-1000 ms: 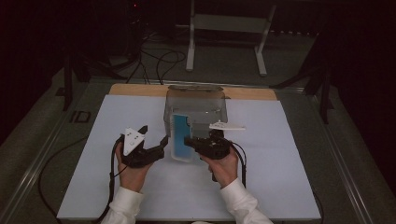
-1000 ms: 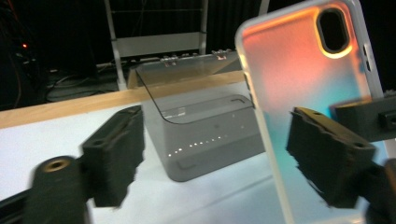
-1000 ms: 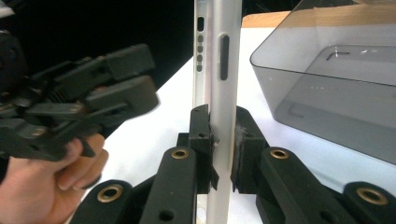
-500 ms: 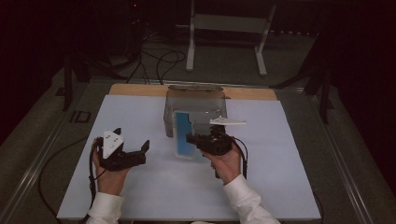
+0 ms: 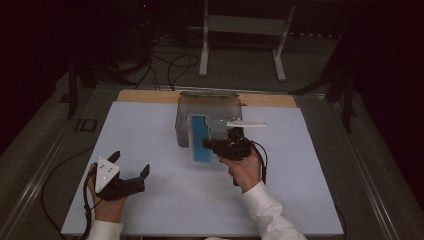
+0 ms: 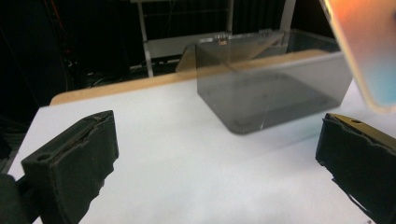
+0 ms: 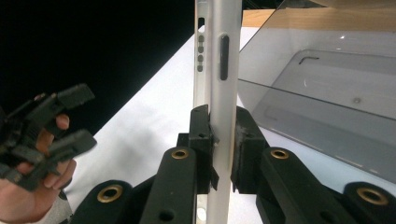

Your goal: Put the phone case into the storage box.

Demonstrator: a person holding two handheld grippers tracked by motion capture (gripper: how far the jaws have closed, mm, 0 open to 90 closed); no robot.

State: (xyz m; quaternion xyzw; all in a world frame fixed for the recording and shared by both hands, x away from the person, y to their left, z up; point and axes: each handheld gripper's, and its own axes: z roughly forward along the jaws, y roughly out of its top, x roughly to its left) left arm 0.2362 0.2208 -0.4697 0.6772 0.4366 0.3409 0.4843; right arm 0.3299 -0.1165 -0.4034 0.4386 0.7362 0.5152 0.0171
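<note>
White table sheet under everything. Smoky clear bin upright at the far centre, on the sheet's far edge. Blue-faced phone in a clear case held on edge just in front of the bin's near wall, clamped by the edge between the jaws of the right gripper. Left gripper well apart, near the front left corner, jaws spread wide with nothing between them.

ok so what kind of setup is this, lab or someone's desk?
Looks like a lab recording rig: a white table in a dark room, cables on the floor, a metal stand behind, and a handheld right gripper clamping a phone.
</note>
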